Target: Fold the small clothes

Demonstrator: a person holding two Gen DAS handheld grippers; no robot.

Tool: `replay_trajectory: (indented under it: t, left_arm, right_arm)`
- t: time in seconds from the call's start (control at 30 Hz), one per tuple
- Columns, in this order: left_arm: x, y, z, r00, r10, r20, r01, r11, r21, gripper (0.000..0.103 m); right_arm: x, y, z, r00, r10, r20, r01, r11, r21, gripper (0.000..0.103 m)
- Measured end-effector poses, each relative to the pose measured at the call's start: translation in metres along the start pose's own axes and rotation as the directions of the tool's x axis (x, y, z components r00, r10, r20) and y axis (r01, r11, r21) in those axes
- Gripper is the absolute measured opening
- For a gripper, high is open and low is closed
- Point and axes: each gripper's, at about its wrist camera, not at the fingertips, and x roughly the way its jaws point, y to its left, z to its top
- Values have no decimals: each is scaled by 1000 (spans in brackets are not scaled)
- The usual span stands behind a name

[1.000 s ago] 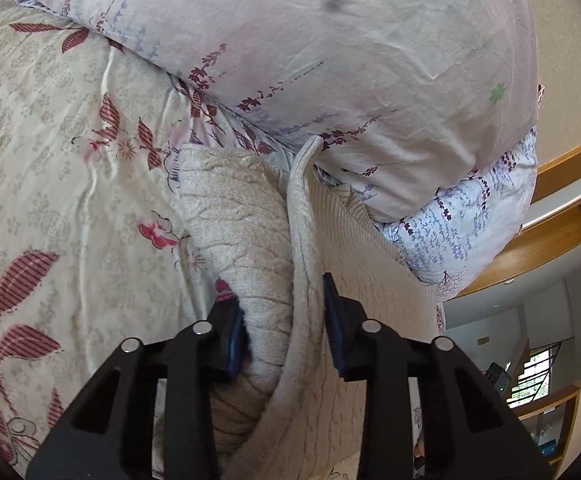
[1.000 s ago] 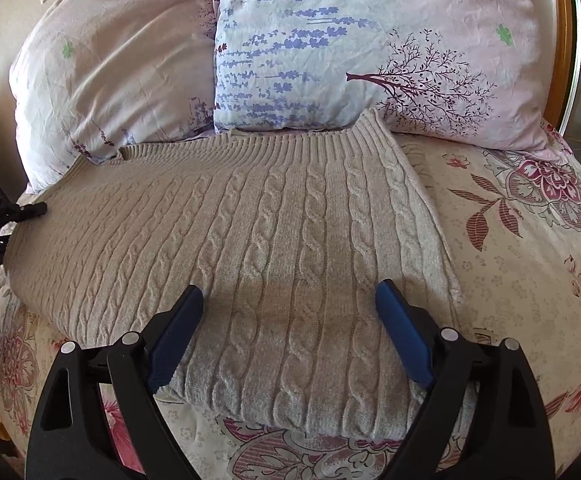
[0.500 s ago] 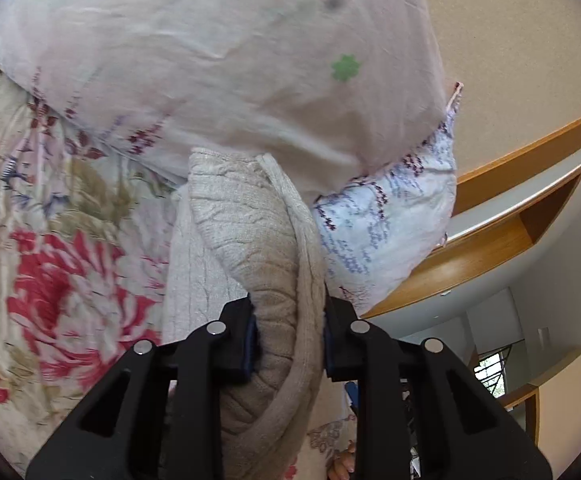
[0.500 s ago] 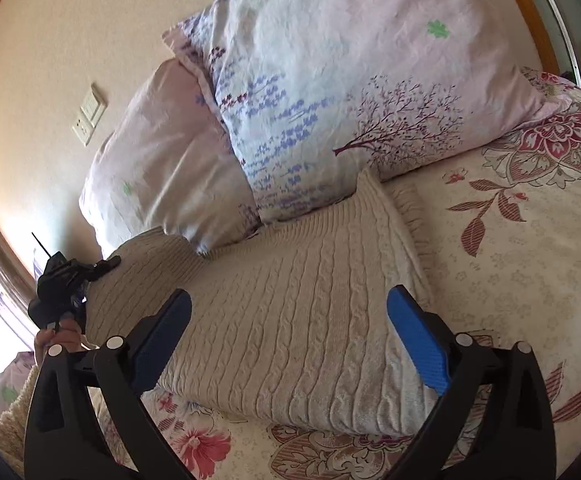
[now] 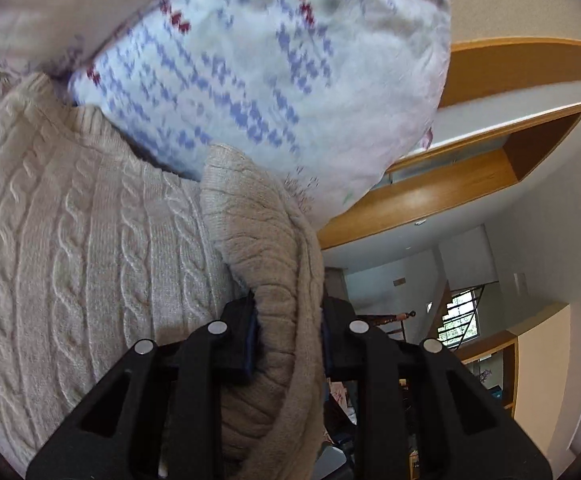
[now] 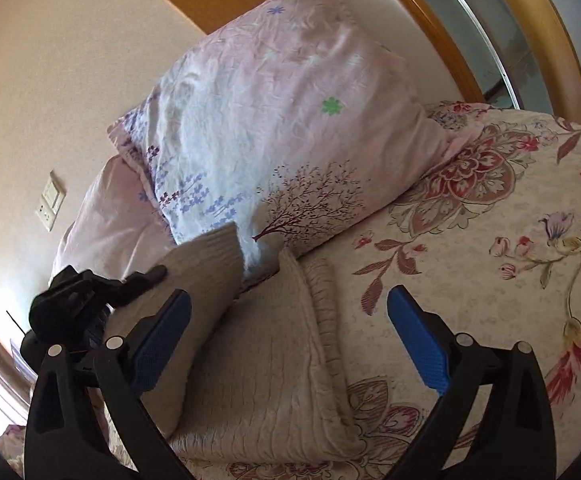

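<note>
Behind sweater [image 6: 258, 364], pillows [image 6: 290, 128], floral bedspread [image 6: 490, 240]

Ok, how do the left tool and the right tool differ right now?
The left tool is pinched shut on a bunched edge of the beige knit sweater; the right tool stands wide open, holding nothing. The left lifts its fold over the sweater; the right hovers above the part lying flat on the bedspread. Both have black frames and blue pads.

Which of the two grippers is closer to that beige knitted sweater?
Left. The left gripper is clamped on the sweater, lifting a fold. The right gripper hangs open above it, holding nothing.
</note>
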Motion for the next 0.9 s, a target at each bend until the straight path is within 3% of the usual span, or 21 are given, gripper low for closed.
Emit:
replay_trajectory:
  t: [0.07,0.17,0.27,0.37,0.43,0.5,0.57,0.7,0.8,0.9]
  left_arm:
    - [25,6,-9,999,32,-31,-33,999,-20,26]
    - [37,5,-13,999,-15,-36,13,999,-37,32]
    - [24,0,-11,988,-142,-61,138,988,-75,40]
    - [-14,-9,-10,992,-121,-23,121,993,-3,50]
    - [-47,-8,-6,998,-61,14,60,997,53,56]
    - [-78,-3,-4,997,40,60,-46,994,95,66]
    - [-104,10,-3,986,141,95,-151,981,118,69]
    - [-117,40,-5,963,257,75,-264,959,102,69]
    - [-121,64,-10,948,309,78,-315,945,89,69]
    - [-112,74,-13,946,319,56,-322,943,79,69]
  right_arm:
    - [0,-5,0,1000,-9,-1,9,1000,20,100]
    - [4,-8,1,1000,-14,-13,15,1000,27,100]
    - [7,-10,-1,999,-5,-36,6,999,39,100]
    - [7,-16,-1,999,27,-48,-23,997,70,100]
    - [6,-22,-2,996,71,-60,-64,991,114,100]
    - [10,-27,1,989,99,-107,-83,986,144,98]
    - [16,-28,5,977,117,-180,-87,982,166,89]
    - [30,-28,19,952,112,-286,-53,977,207,82]
    - [46,-22,25,933,68,-353,-3,983,181,74]
    - [61,-14,20,910,-9,-415,56,993,103,62]
